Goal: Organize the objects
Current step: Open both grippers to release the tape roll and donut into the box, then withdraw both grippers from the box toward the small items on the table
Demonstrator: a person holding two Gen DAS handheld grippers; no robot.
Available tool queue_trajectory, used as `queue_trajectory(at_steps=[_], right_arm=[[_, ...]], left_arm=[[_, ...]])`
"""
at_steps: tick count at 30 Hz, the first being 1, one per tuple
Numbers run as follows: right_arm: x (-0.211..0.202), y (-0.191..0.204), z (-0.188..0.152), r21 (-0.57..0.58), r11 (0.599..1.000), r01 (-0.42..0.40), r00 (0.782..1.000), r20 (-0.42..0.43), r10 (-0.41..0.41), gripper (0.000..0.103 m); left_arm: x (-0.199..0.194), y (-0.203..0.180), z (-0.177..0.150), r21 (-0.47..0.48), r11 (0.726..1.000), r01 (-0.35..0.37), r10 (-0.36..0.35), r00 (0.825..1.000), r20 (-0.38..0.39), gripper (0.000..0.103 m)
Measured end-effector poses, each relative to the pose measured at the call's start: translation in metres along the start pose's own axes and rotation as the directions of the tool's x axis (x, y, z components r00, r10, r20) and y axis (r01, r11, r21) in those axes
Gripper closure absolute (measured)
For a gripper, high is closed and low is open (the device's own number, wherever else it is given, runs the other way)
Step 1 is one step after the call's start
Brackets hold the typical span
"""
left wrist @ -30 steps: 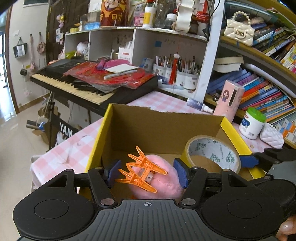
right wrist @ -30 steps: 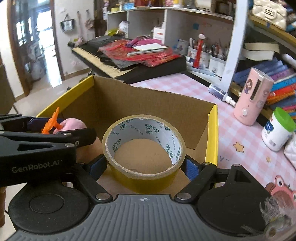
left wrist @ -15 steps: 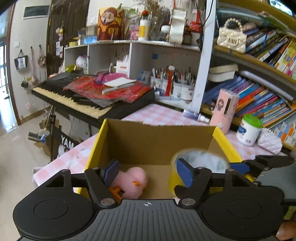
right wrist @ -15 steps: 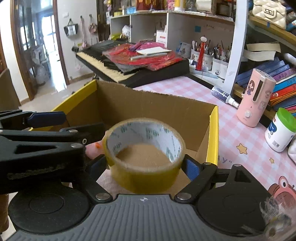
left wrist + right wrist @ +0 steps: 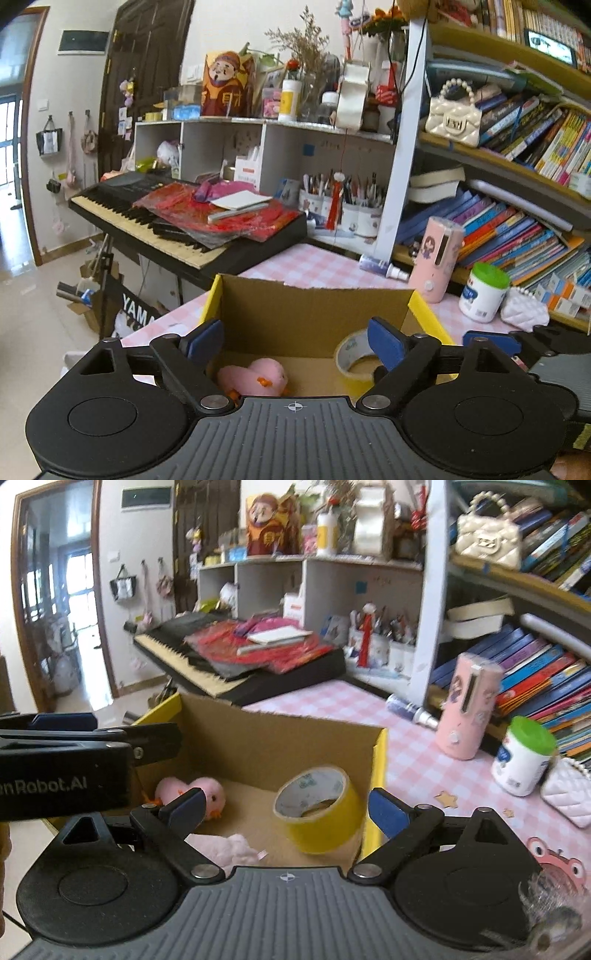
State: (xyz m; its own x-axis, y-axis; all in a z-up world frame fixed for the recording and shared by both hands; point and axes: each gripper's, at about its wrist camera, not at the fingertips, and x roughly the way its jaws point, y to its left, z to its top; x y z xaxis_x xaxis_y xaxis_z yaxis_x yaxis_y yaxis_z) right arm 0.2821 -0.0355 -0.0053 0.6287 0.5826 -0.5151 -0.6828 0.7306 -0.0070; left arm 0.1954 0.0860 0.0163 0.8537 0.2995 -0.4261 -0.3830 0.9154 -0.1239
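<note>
A cardboard box with yellow rims stands on the pink checked table. In it lie a pink plush chick, a roll of yellow tape tilted against the right wall, and a pink soft item. My left gripper is open and empty above the box's near side. My right gripper is open and empty above the box, the tape below it. The left gripper also shows at the left of the right wrist view.
On the table right of the box stand a pink cylindrical device, a white jar with a green lid and a white quilted pouch. A keyboard and bookshelves lie behind.
My left gripper let go of the orange clip and my right let go of the tape roll, which now rests in the box. Both grippers have risen and drawn back.
</note>
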Motion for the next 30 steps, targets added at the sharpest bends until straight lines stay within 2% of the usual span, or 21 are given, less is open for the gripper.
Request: queue_trajectory(at_steps=[6, 14, 22, 30], right_arm=[[-0.035, 0.004, -0.006, 0.004, 0.997, 0.078, 0.994, 0.071, -0.078, 0.008], [-0.076, 0.016, -0.023, 0.028, 0.988, 0.15, 0.984, 0.098, -0.152, 0.008], [-0.096, 0.037, -0.051, 0.056, 0.976, 0.211, 0.977, 0.01, -0.212, 0.008], [-0.116, 0.059, -0.084, 0.085, 0.955, 0.285, 0.957, -0.072, -0.28, 0.008]], left_arm=[[-0.022, 0.001, -0.002, -0.018, 0.999, 0.028, -0.028, 0.999, 0.026, 0.012], [-0.048, 0.011, -0.013, -0.033, 0.997, 0.063, -0.062, 0.998, 0.033, 0.011], [-0.069, 0.018, -0.035, -0.037, 0.996, 0.083, -0.083, 0.996, -0.014, 0.01], [-0.095, 0.029, -0.063, -0.021, 0.997, 0.079, -0.081, 0.993, -0.089, 0.01]])
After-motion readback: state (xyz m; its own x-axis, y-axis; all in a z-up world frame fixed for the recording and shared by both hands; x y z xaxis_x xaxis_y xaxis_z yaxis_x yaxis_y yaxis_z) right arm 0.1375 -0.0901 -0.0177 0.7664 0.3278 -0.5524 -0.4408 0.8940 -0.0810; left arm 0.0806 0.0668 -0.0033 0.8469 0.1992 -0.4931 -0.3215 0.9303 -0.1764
